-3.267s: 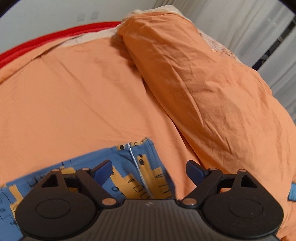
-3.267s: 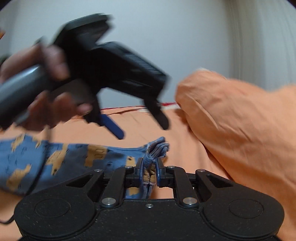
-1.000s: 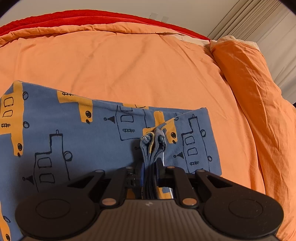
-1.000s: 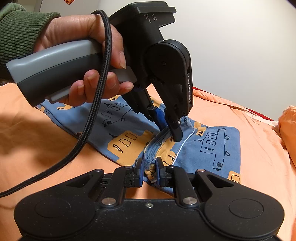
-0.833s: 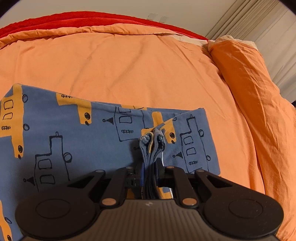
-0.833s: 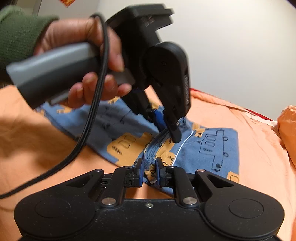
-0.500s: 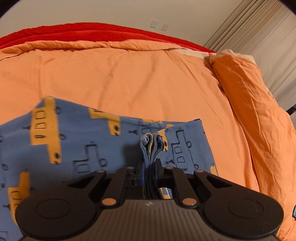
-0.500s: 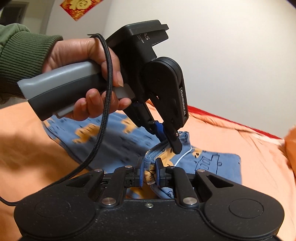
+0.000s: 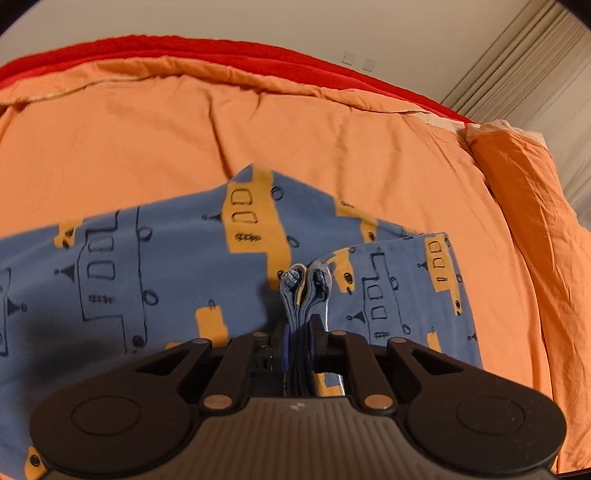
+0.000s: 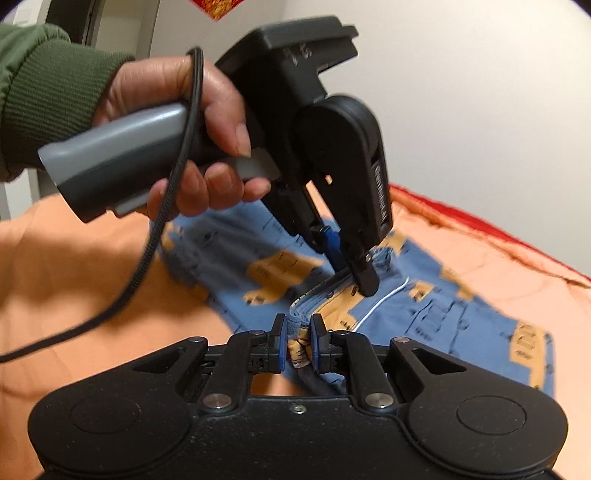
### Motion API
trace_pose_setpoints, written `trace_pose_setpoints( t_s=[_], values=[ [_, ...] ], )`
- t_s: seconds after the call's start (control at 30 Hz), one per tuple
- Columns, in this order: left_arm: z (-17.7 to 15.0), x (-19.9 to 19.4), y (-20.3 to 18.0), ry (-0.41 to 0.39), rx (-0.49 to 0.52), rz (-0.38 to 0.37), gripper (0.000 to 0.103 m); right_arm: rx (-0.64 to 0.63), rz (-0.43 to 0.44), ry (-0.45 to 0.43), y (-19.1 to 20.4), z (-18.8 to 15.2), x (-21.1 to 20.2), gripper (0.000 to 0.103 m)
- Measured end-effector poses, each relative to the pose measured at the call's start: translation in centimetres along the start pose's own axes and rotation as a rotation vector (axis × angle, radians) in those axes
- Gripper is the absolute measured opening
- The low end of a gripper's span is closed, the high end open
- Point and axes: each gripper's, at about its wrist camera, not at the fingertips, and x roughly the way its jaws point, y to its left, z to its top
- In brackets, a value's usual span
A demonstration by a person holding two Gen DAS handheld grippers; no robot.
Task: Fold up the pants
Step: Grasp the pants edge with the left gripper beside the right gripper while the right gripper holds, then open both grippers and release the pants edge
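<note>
While both grippers [image 10: 298, 332] pinch the pants [image 9: 177, 266] edge, orange bedding [image 9: 258, 140] spreads around

An orange bedsheet [image 9: 258, 140] covers the bed, creased near its far edge; a red blanket [image 9: 184, 48] runs along that edge against a pale wall [image 9: 258, 22]; an orange pillow [image 9: 528, 206] lies at the right; 2 wall plates [image 9: 356, 61] sit beside pleated curtains [image 9: 535, 66].
</note>
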Motion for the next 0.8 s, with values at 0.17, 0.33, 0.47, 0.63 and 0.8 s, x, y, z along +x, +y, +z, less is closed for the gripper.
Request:
trace_pose_setpoints(
  t_s=[0.17, 0.33, 0.47, 0.63, 0.8],
  values=[
    [-0.4, 0.6, 0.3, -0.011, -0.005, -0.005, 0.011, -0.021, -0.004, 0.006, 0.2, -0.5, 0.8, 0.014],
    [-0.4, 0.8, -0.1, -0.010, 0.007, 0.008, 0.011, -0.022, -0.002, 0.005, 0.4, -0.4, 0.6, 0.014],
    [-0.4, 0.7, -0.1, -0.011, 0.009, 0.010, 0.011, -0.021, -0.003, 0.005, 1.1, -0.2, 0.0, 0.014],
    [-0.5, 0.7, 0.0, -0.014, -0.007, 0.009, 0.012, -0.033, -0.011, 0.006, 1.4, -0.2, 0.1, 0.015],
    [-0.5, 0.0, -0.2, -0.033, -0.020, 0.029, 0.028, -0.031, 0.010, -0.014, 1.1, -0.2, -0.6, 0.048]
  ],
)
